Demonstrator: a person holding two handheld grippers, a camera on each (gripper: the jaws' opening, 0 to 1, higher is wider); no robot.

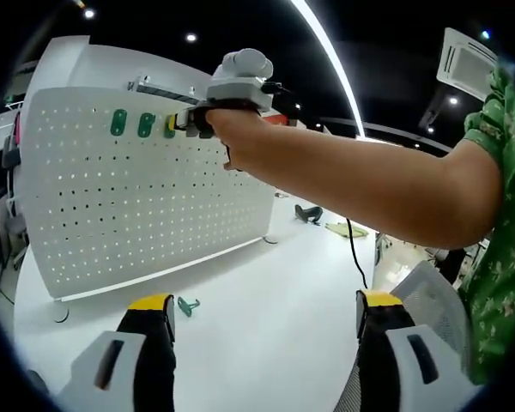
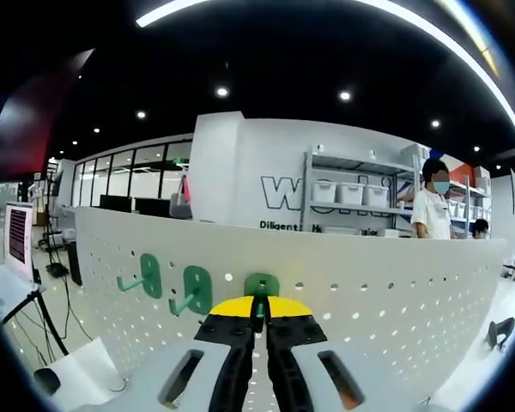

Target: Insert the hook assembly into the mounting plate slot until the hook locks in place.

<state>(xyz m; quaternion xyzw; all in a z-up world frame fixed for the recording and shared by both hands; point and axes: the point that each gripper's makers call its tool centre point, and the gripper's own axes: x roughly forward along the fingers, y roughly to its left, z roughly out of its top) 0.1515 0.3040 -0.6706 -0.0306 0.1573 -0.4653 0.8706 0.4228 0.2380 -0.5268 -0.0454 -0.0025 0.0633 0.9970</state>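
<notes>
The white perforated mounting plate stands upright on the white table. Two green hooks hang in its top row. A hand holds my right gripper against the plate just right of them. In the right gripper view that gripper is shut on the stem of a third green hook, whose back plate lies against the plate, beside the other two hooks. My left gripper hangs open low over the table, holding nothing.
A loose green hook lies on the table near the plate's foot. A person's arm crosses the left gripper view. A dark tool and cable lie farther back. A person stands by shelves behind the plate.
</notes>
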